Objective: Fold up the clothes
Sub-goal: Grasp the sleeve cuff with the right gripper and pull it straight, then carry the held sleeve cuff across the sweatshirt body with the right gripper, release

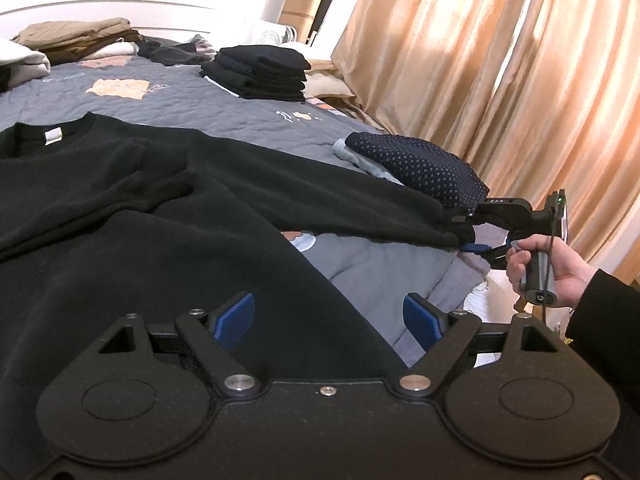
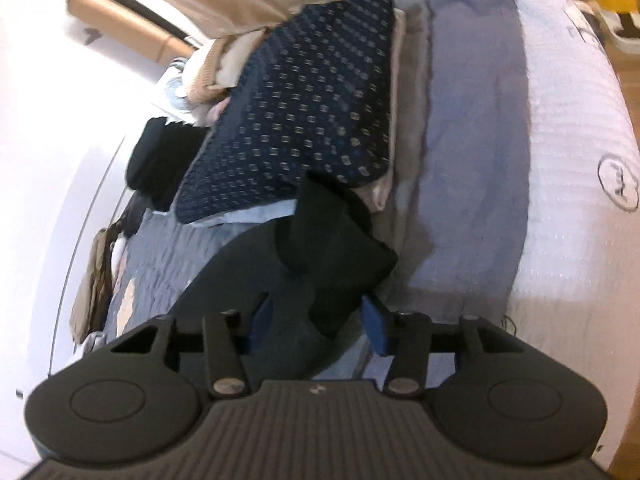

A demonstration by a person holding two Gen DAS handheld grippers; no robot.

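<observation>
Left wrist view: black sweatshirt (image 1: 168,208) lies spread over the grey quilt (image 1: 168,96), filling the left and centre of the frame, collar with a white tag at upper left. One sleeve is folded across the chest; the other sleeve (image 1: 328,196) stretches to the right edge of the bed. Left gripper (image 1: 330,322) sits low in the frame above the sweatshirt's body, its blue pads (image 1: 236,320) spread wide with nothing between them. At right, a hand (image 1: 560,268) in a dark cuff holds the right gripper (image 1: 466,232), whose fingers pinch the sleeve's cuff, one above and one below. Just behind the cuff lies a dotted navy garment (image 1: 416,164). A stack of folded dark clothes (image 1: 260,72) sits at upper centre, tan clothes (image 1: 84,36) at upper left, orange curtains (image 1: 500,60) along the right.

Right wrist view: frame is tilted. Right gripper (image 2: 316,320) has the black cuff (image 2: 332,252) bunched between its blue pads (image 2: 376,328), which stand apart around the thick fabric. Dotted navy garment (image 2: 312,104) fills the centre above the cuff; white mattress side (image 2: 572,200) runs down the right
</observation>
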